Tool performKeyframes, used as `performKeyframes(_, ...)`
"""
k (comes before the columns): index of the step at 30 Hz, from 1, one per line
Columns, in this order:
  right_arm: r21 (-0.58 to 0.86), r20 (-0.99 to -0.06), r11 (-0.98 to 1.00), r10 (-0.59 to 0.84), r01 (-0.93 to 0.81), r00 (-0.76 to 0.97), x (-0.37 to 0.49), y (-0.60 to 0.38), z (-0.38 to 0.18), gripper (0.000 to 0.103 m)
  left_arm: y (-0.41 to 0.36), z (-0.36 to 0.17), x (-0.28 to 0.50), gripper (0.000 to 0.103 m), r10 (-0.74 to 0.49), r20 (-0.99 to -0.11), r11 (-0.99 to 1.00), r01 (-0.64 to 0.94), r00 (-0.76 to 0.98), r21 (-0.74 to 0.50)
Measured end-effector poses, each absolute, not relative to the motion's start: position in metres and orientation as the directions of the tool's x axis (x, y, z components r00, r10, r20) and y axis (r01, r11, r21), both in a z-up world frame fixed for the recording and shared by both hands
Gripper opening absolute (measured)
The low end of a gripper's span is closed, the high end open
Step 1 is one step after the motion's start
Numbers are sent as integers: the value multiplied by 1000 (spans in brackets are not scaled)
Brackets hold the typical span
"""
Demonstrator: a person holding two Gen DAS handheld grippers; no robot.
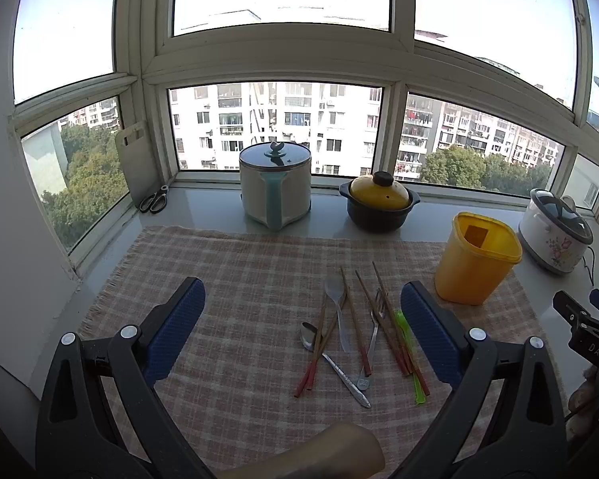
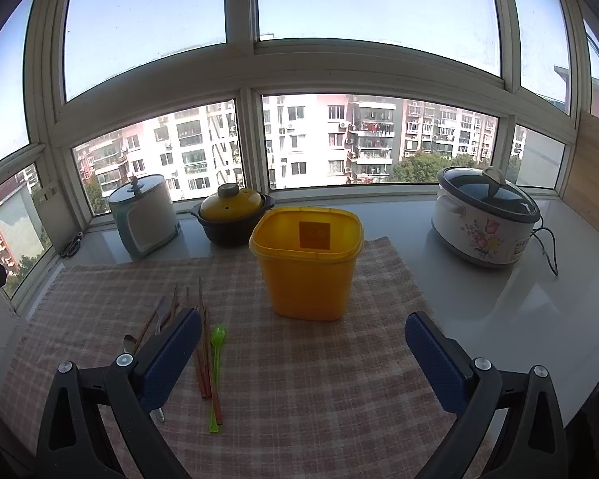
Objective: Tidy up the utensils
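While both my left tool [image 1: 302,329] and right tool [image 2: 302,353] hang spread wide and empty, loose wooden chopsticks [image 1: 354,319], metal spoons [image 1: 312,337] and a green plastic spoon [image 2: 216,375] lie on the checked cloth [image 1: 235,279]; the open yellow plastic container [image 2: 307,263] stands at twelve o'clock of my right tool.

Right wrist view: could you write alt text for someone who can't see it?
An open right gripper hovers over a checked cloth, facing an empty yellow container. Chopsticks, a green plastic spoon and metal cutlery lie loose to its left. Three lidded pots stand along the windowsill, with apartment blocks outside.
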State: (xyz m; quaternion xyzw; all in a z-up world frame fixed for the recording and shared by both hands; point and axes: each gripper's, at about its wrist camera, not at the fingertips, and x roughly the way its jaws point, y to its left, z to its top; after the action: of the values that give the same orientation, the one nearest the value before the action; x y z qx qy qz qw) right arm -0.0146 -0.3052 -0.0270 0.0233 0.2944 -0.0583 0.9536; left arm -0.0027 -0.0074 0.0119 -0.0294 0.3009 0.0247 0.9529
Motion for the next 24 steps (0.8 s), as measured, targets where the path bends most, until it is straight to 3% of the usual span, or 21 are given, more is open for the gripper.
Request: performKeyframes(24,19,-579,991,-98,134,810,-14,-303,-29,103,-7,16,-1,100,24,-569,997,-64,822,-50)
